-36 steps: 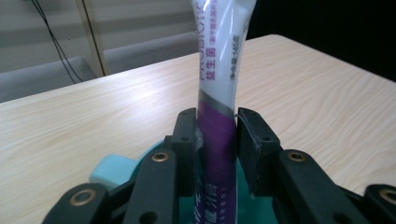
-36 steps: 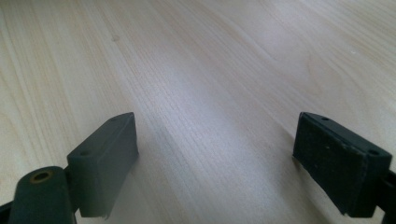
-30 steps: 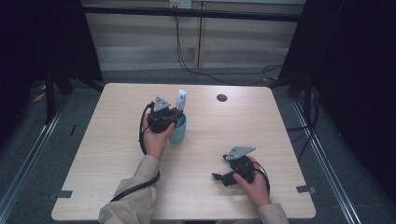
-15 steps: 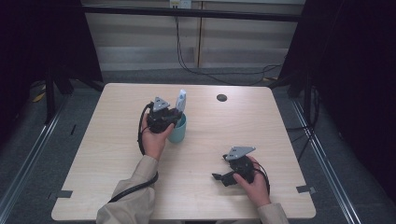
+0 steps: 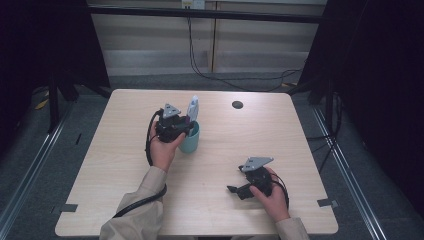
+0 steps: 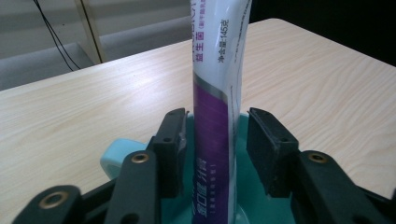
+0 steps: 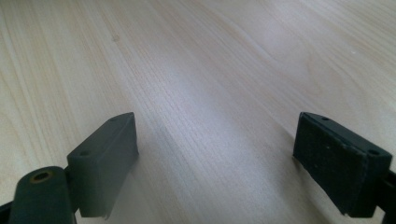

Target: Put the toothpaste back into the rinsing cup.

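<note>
A white and purple toothpaste tube stands upright in a teal cup at the table's middle left. My left gripper reaches over the cup's rim from the near side. In the left gripper view its jaws have just been opening. The tube stands between the pads with a small gap on each side, so nothing presses on it. The cup lies below the jaws. My right gripper rests low over the table's near right, pointing left. It stands open with bare wood between the pads.
The light wooden table has a small dark round hole near its far edge. Cables trail from both grippers toward the person's sleeves. Dark curtains and floor rails flank the table.
In the high view both hands stay where they were, and the tube still stands in the cup. No other movement is visible at this distance.
</note>
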A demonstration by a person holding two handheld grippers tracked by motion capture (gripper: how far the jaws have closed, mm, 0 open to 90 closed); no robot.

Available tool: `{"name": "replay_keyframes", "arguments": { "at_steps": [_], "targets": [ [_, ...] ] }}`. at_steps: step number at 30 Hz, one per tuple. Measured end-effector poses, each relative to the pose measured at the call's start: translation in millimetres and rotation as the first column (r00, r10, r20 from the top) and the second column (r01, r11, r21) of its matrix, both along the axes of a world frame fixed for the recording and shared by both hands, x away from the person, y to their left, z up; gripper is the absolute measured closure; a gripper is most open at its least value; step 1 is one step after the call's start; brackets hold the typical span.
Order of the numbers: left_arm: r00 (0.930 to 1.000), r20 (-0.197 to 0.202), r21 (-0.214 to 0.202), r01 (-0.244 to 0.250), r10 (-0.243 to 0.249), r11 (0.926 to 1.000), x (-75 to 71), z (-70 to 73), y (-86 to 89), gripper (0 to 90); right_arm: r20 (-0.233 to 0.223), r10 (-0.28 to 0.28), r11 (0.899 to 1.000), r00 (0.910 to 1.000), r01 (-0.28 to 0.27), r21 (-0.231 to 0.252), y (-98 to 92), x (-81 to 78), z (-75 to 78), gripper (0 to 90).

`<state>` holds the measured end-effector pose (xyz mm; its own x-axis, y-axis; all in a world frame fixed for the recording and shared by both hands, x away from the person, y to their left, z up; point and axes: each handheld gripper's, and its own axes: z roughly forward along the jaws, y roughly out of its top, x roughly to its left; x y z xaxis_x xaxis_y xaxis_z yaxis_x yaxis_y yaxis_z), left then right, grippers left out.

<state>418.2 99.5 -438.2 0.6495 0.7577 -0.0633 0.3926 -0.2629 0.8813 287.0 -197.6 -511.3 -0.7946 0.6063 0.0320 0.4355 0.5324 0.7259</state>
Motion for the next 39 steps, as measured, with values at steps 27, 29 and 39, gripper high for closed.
{"name": "replay_keyframes", "arguments": {
  "at_steps": [27,29,39],
  "targets": [
    [0.9966,-0.083,0.015,0.006,-0.005,0.9999,0.7,12.1,9.2,29.4,0.000,0.000,1.000,1.0000,0.000,0.000,0.0,0.0,0.0,13.0],
    [0.9967,-0.080,0.022,0.012,-0.010,0.9997,-0.7,12.3,9.4,28.3,0.000,0.000,1.000,1.0000,0.000,0.000,0.0,0.0,0.0,13.0],
    [0.9970,-0.074,0.029,0.026,-0.024,0.9992,-5.2,21.2,15.2,23.5,0.000,0.000,1.000,1.0000,0.000,-0.001,0.0,0.0,0.0,13.0]
  ]
}}
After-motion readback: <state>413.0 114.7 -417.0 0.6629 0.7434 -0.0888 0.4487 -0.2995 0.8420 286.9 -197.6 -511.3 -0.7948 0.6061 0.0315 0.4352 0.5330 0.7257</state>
